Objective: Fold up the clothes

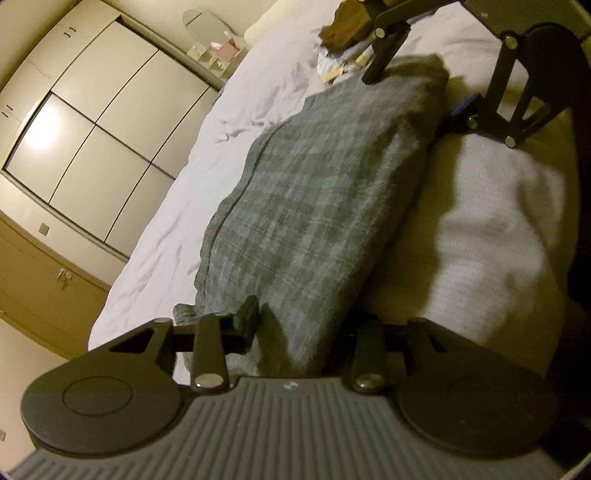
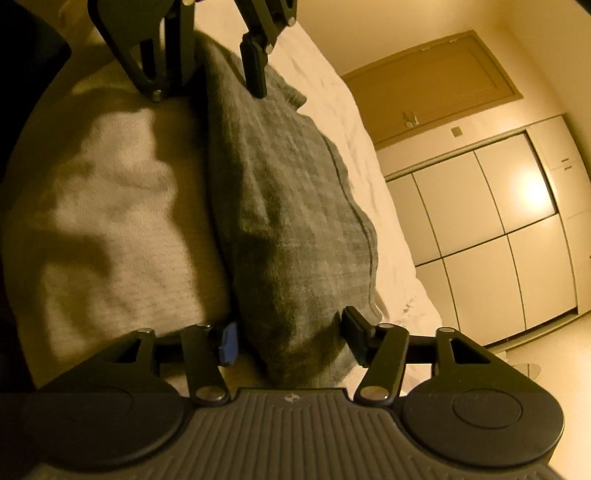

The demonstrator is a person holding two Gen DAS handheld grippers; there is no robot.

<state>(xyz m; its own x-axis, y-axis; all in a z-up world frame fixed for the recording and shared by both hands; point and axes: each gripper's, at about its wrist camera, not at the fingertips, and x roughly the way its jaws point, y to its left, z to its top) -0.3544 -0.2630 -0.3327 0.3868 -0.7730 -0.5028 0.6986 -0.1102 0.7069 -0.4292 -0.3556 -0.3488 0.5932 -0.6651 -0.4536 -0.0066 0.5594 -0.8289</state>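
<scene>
The left hand-held gripper (image 1: 295, 332) and the right hand-held gripper (image 2: 291, 339) each straddle one end of the folded grey plaid garment (image 1: 314, 206), jaws spread, not visibly clamping. It lies on the white bed (image 1: 207, 155), running toward 12 o'clock. Soft, limp, fairly thick: best pinched at the end corners.

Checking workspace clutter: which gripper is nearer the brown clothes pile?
Right. The right gripper straddles the grey plaid garment at the end beside the brown pile; the left gripper is at the opposite end.
</scene>
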